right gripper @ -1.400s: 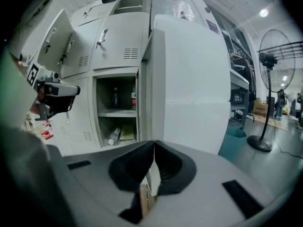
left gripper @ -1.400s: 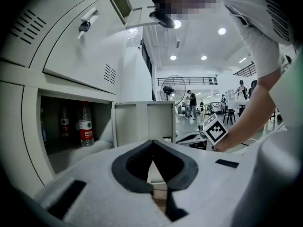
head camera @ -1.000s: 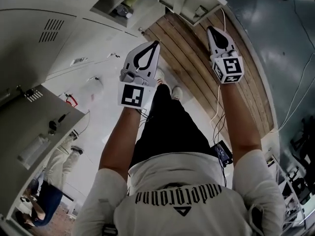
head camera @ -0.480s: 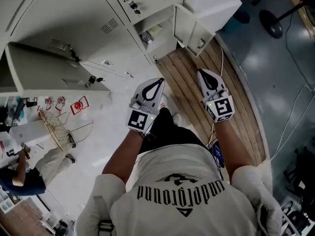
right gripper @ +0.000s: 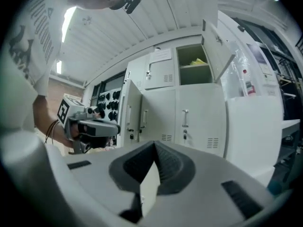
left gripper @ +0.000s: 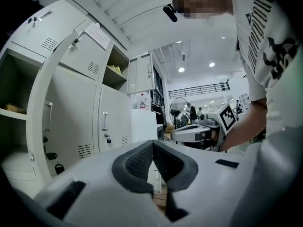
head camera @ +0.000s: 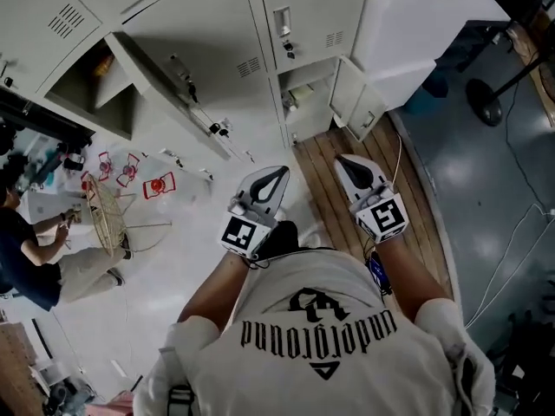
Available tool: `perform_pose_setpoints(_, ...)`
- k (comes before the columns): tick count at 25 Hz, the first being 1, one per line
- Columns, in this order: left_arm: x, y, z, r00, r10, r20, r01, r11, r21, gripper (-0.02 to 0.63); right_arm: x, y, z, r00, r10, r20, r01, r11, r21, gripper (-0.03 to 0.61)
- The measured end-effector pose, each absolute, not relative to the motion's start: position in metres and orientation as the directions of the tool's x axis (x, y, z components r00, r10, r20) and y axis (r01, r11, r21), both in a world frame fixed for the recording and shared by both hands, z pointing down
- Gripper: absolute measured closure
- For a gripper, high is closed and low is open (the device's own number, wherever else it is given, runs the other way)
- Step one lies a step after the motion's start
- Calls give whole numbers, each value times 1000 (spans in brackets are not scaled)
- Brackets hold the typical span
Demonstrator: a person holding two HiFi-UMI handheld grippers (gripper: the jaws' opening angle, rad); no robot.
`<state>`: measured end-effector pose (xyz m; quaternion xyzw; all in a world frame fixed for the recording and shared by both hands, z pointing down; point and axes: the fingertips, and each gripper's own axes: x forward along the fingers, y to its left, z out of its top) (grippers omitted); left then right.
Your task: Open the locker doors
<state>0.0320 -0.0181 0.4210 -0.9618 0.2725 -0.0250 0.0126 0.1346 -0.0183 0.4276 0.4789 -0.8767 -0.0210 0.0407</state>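
The grey lockers (head camera: 217,33) stand ahead of me. One tall door (head camera: 173,85) hangs open at the left, a small low door (head camera: 351,94) is open at the right, and the door with a handle (head camera: 299,16) between them is closed. My left gripper (head camera: 277,173) and right gripper (head camera: 341,160) hover side by side over the floor, short of the lockers, both shut on nothing. In the left gripper view the pads (left gripper: 142,162) meet before a closed door (left gripper: 105,122). The right gripper view shows an open upper compartment (right gripper: 194,70) above closed doors (right gripper: 199,117).
A person (head camera: 35,241) crouches at the left beside a wire rack (head camera: 104,215) and red items on the floor. A wooden platform (head camera: 329,154) lies under the grippers. A white cabinet (head camera: 416,33) stands right of the lockers; a fan base (head camera: 486,94) and cables lie beyond.
Both grippers have drawn back toward my body and lower in the head view. The view has swung so that more of the lockers shows. The jaws stay closed.
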Motion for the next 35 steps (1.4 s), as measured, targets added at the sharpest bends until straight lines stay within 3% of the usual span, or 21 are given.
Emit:
perform_pose_setpoints(11,-35,13,387,801,-598,19,-596,-800,-67,606,34,16,392,-682,-731,-11,-729,679,80,574)
perform_pose_setpoints(35,-296,175,355,753,-658,19,-653,-750,-105,607,-168,164,357,-670,-741,-38,-740,663,112,574)
